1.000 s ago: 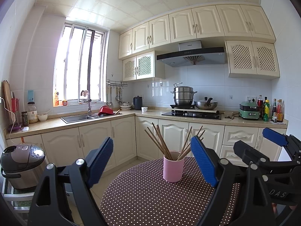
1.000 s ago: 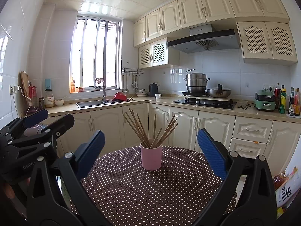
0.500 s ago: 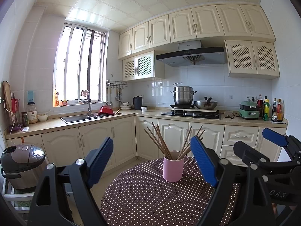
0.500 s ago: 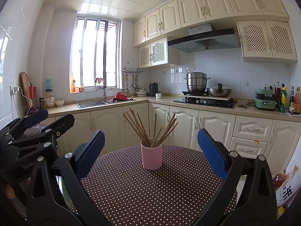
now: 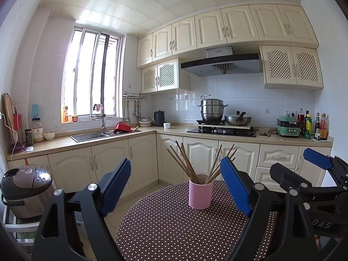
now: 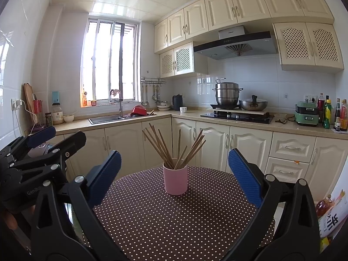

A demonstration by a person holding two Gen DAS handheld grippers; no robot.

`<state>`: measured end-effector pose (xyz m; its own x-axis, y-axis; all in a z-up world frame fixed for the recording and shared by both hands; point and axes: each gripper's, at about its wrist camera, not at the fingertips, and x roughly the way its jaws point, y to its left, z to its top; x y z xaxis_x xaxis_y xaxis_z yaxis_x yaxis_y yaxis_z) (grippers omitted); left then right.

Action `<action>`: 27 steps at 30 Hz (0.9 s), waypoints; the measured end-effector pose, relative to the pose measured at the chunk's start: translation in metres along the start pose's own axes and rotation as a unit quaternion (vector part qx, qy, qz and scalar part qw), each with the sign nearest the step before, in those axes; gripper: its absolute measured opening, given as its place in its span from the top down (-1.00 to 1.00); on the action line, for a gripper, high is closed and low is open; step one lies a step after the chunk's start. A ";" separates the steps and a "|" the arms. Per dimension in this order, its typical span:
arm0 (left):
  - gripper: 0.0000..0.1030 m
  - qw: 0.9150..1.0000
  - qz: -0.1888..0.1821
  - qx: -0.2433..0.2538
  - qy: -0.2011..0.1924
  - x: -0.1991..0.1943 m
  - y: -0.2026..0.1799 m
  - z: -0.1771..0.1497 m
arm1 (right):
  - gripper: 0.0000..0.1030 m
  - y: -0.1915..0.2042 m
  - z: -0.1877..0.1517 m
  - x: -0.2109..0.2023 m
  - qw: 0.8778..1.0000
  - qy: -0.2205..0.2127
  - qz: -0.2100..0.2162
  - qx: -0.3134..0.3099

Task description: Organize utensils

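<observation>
A pink cup (image 5: 200, 194) (image 6: 175, 179) stands upright on a round table with a brown polka-dot cloth (image 5: 174, 228) (image 6: 174, 221). Several wooden chopsticks (image 5: 187, 165) (image 6: 167, 148) fan out of the cup. My left gripper (image 5: 177, 184) is open and held level in front of the cup, well short of it, with nothing between its blue pads. My right gripper (image 6: 174, 176) is likewise open and empty, facing the cup from a little further right. Each wrist view catches the other gripper at its side: the right gripper (image 5: 313, 174) and the left gripper (image 6: 39, 143).
Cream cabinets and a counter run behind the table, with a sink (image 5: 91, 136), a hob carrying a steel pot (image 5: 212, 109) and a wok (image 5: 238, 119). A rice cooker (image 5: 25, 187) stands on a low rack at the left. Bottles (image 6: 328, 213) stand by the table's right.
</observation>
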<state>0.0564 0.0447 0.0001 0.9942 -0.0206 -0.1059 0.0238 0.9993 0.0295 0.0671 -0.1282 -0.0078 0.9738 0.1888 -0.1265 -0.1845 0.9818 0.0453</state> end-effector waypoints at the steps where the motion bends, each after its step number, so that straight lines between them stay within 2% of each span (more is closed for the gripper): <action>1: -0.61 1.000 0.000 0.000 0.000 0.000 0.000 0.000 | -0.88 0.000 0.000 0.000 1.000 0.000 0.000 0.000; 27: -0.61 1.000 0.002 0.002 0.003 0.002 -0.002 -0.002 | -0.88 0.000 -0.001 0.002 1.000 0.006 0.000 0.004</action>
<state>0.0576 0.0431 -0.0025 0.9936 -0.0155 -0.1115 0.0195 0.9992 0.0348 0.0693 -0.1281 -0.0092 0.9721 0.1891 -0.1389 -0.1832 0.9816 0.0541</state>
